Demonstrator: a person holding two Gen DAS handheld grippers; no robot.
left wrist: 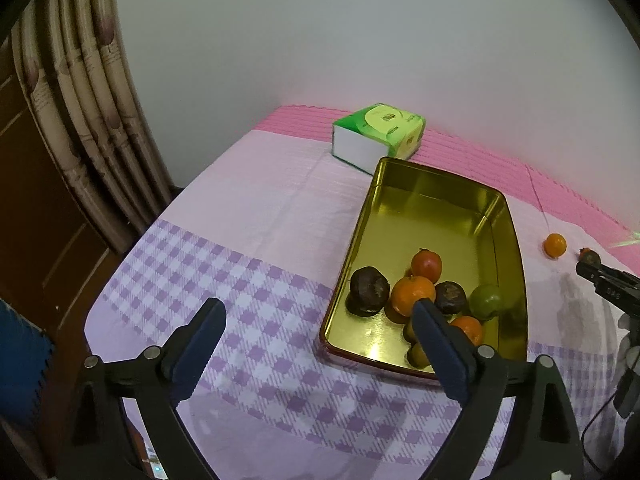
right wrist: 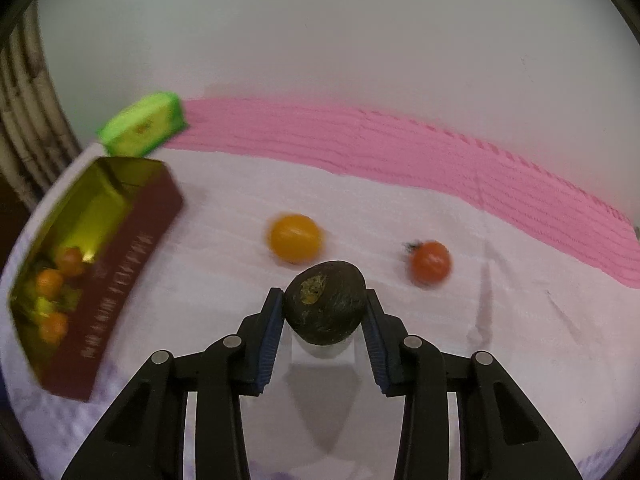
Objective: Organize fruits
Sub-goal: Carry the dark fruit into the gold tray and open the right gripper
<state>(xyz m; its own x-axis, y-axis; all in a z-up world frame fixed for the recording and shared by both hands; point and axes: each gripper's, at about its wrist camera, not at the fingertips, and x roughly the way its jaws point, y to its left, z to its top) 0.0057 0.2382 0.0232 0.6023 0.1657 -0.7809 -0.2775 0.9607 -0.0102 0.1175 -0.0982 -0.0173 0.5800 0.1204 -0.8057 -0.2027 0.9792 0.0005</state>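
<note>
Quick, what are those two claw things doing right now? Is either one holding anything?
Left gripper: jaws wide open, holding nothing, near the gold tin.
Right gripper: jaws closed on a dark round fruit.

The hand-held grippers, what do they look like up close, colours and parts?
Both match: the left hand-held gripper and right hand-held gripper have black angular plastic linkages joined by round silver pins, with two fingers faced in dark blue ribbed pads. A thin black cable trails near the right one.
</note>
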